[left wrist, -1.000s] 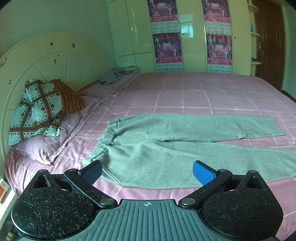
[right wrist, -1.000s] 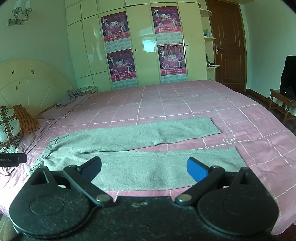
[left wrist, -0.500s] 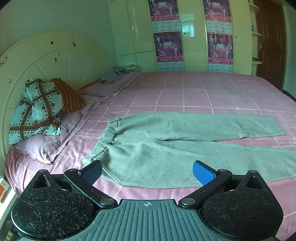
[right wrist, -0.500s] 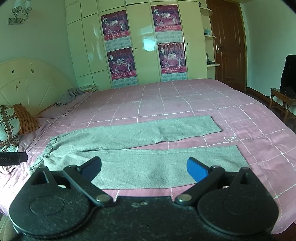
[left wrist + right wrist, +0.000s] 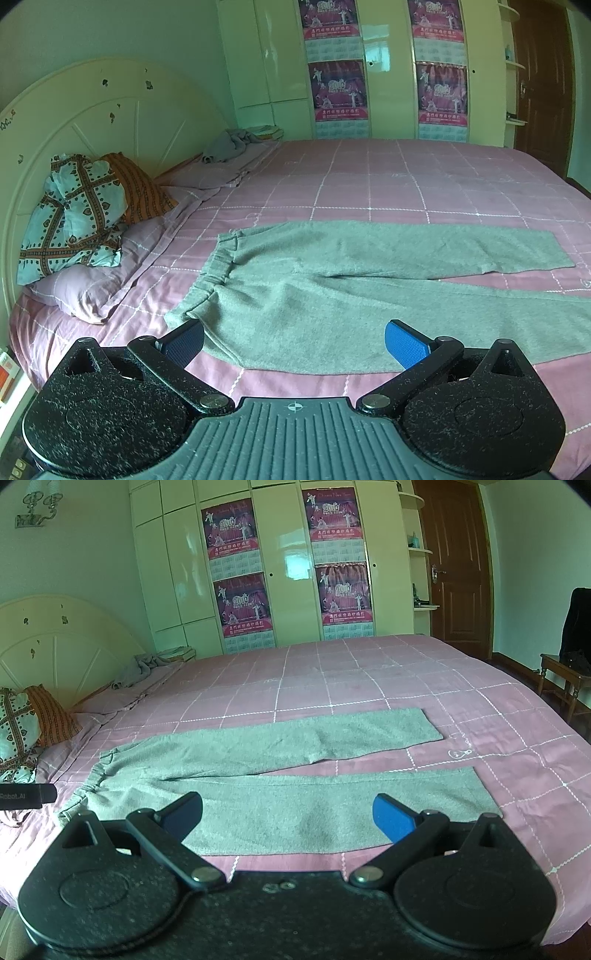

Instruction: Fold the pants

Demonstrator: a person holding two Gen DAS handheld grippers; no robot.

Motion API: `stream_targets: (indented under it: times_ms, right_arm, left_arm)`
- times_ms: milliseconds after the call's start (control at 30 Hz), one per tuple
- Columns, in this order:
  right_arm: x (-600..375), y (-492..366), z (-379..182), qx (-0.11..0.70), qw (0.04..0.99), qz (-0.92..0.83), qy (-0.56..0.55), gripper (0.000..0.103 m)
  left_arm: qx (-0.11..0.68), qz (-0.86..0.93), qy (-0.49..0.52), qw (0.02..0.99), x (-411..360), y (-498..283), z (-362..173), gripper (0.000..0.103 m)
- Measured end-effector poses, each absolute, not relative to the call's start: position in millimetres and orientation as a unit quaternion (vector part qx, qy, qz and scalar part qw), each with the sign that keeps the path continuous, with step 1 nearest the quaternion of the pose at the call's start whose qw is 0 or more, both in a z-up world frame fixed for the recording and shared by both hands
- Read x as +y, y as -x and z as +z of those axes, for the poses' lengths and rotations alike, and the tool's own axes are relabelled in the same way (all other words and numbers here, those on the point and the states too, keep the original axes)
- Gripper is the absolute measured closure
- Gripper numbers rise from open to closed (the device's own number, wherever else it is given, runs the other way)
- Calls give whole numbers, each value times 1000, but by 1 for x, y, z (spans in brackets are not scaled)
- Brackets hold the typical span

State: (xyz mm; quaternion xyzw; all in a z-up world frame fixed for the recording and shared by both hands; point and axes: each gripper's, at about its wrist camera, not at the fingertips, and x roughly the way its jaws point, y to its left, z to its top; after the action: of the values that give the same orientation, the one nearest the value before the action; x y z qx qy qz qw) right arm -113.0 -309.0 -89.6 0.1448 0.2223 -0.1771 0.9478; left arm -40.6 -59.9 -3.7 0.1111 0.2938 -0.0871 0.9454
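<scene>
On pink checked bedsheet [image 5: 406, 177]: fuzzy grey pants [image 5: 332, 291] flat, legs splayed; both hand-held grippers [image 5: 293, 341] [image 5: 288, 814] wide, empty.

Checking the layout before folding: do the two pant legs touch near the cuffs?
Apart. Right wrist view shows pink bedsheet between the legs of the grey pants near the cuffs.

Near leg of pants [image 5: 369, 306] runs off right edge.
</scene>
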Motion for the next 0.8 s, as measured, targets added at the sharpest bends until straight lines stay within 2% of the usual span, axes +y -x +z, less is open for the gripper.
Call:
stream_targets:
  times_ms: [800]
  right_arm:
    - [-311, 102, -85, 212, 954, -183, -110, 4]
  left_arm:
    - [306, -80, -110, 942, -64, 11, -10, 0]
